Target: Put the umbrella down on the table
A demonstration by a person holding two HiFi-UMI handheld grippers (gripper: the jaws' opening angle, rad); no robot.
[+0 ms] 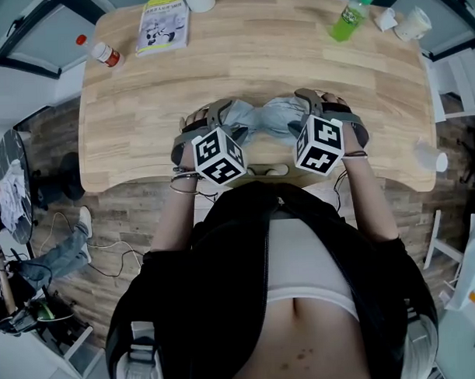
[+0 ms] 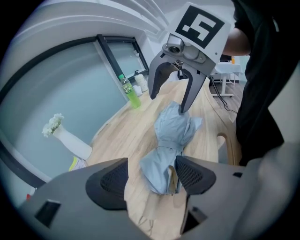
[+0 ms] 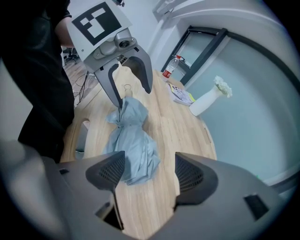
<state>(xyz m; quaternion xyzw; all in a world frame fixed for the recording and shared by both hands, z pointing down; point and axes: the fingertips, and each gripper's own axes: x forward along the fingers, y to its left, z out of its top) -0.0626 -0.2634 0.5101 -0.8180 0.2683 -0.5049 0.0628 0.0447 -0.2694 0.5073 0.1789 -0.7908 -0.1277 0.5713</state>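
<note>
A folded pale blue umbrella [image 1: 266, 118] lies lengthwise along the near edge of the wooden table [image 1: 256, 60], between my two grippers. My left gripper [image 1: 214, 116] is at its left end and my right gripper [image 1: 316, 103] at its right end. In the left gripper view the umbrella [image 2: 171, 131] runs away from my open left gripper [image 2: 152, 176], its near end beside the right pad [image 2: 194, 174]. The right gripper view shows the umbrella [image 3: 131, 136] resting on the wood, its near end close to the left pad [image 3: 110, 171] of my open right gripper [image 3: 150, 173].
At the table's far side stand a green bottle [image 1: 348, 19], a booklet [image 1: 163, 24], a small red-capped bottle [image 1: 104, 52], white cups [image 1: 410, 22] and a white vase with flowers [image 3: 206, 101]. The person's body is against the table's near edge.
</note>
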